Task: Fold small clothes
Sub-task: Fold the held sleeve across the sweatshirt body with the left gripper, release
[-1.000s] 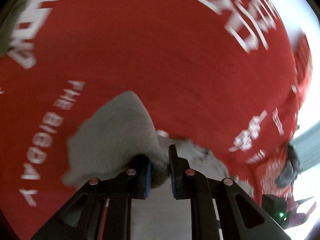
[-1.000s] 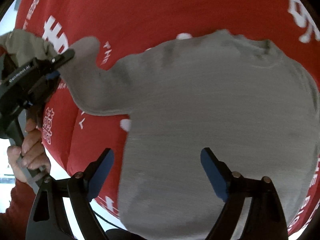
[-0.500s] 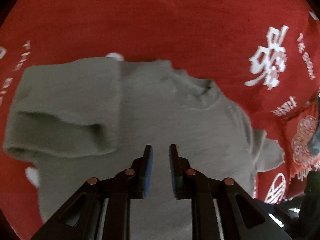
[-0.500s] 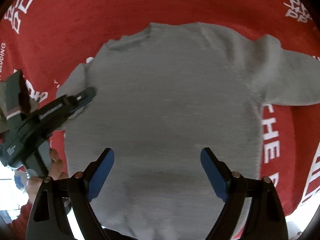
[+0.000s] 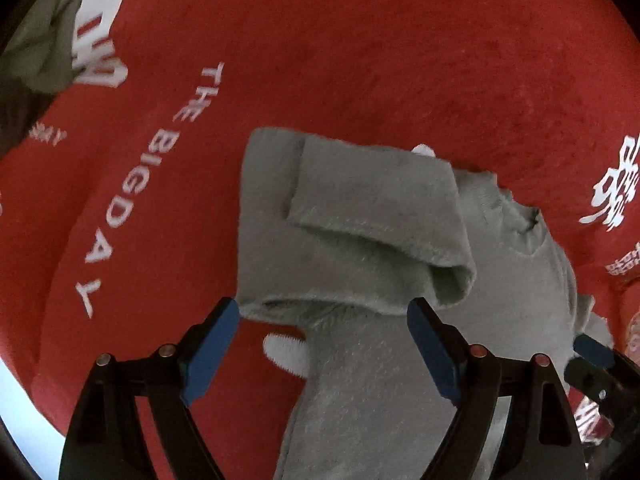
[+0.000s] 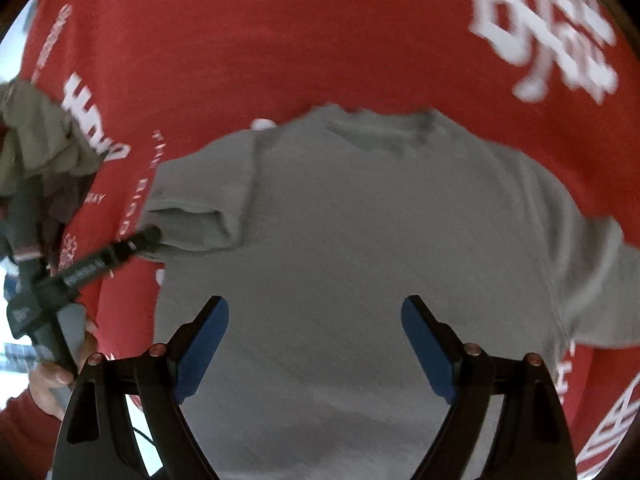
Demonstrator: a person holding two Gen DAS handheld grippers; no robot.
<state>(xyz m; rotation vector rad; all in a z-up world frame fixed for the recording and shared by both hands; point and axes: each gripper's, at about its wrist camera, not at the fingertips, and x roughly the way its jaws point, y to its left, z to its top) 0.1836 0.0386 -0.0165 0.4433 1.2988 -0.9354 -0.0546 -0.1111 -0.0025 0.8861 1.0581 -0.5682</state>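
Released since a second ago, the sleeve (image 5: 372, 224) is now seen folded back over the grey sweater (image 6: 384, 248), where before it was pinched between the left gripper's pads. At the far left of the right wrist view a crumpled olive garment (image 6: 40, 136) is seen on the red cloth (image 6: 280, 40), and near it a hand (image 6: 48, 376) in a red cuff is seen gripping the handle of the left gripper (image 5: 324, 344). Its jaws are opening, spread wide above the sleeve's folded edge, with nothing pressed between the pads. Further right, the sweater is spread flat on the cloth, neckline at the far side, its other sleeve laid out to the right. The right gripper (image 6: 316, 344) is held over the sweater's near half, jaws wide apart and clamped on nothing.
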